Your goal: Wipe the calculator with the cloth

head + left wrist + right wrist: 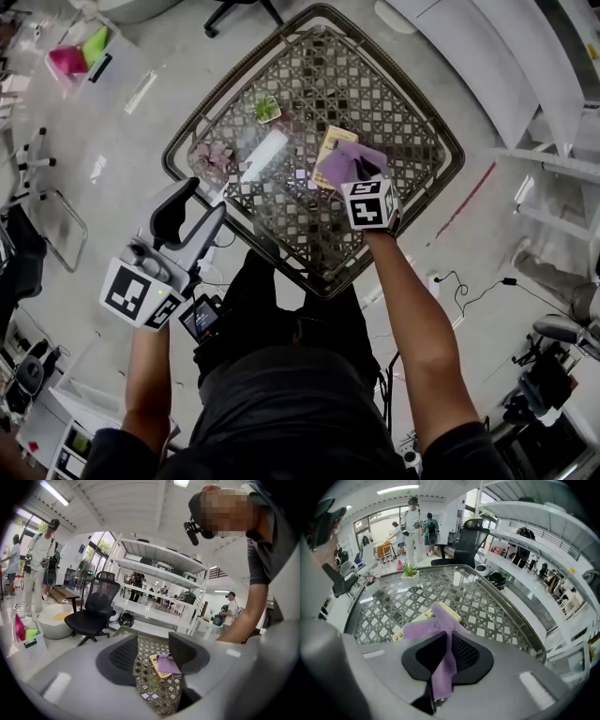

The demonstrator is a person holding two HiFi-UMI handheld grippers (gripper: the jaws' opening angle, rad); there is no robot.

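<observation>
A cream-yellow calculator (330, 150) lies on the glass top of the wicker table (412, 112), partly under a purple cloth (349, 161). My right gripper (361, 178) is shut on that cloth and holds it down over the calculator's near end. In the right gripper view the cloth (440, 634) hangs pinched between the jaws, with the calculator (419, 617) showing beyond it. My left gripper (202, 202) hovers open off the table's near-left edge, with nothing in it. Between its jaws in the left gripper view I see the calculator (156, 664) and the cloth (167, 663) farther off.
A small green plant (265, 109), a pinkish succulent (214, 157) and a white bar (263, 155) stand on the left part of the table. Cables (478, 286) run on the floor at the right. An office chair (93, 612) and shelving stand beyond the table.
</observation>
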